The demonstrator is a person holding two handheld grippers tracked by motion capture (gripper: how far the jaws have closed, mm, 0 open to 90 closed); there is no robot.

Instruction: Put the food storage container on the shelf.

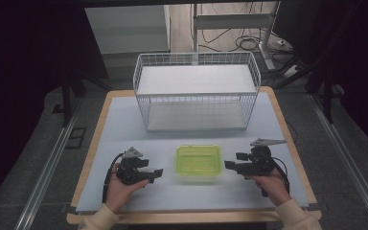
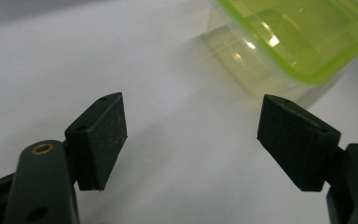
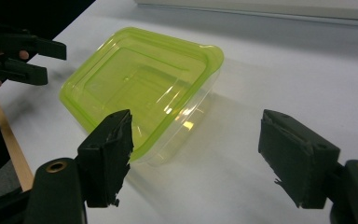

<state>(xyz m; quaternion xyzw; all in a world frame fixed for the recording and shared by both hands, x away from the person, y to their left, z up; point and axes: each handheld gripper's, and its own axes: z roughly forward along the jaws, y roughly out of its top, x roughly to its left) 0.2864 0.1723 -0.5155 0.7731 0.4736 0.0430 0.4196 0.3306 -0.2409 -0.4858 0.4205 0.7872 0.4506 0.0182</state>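
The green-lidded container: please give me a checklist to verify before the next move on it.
1. Container stands flat on the table, lid on: ok.
2. Left gripper jaws open, nothing between them: ok.
3. Right gripper jaws open, nothing between them: ok.
4. Both grippers apart from the container, one on each side: ok.
5. Wire basket behind the container, with a gap of table between: ok.
6. Lid fully snapped down: cannot tell.
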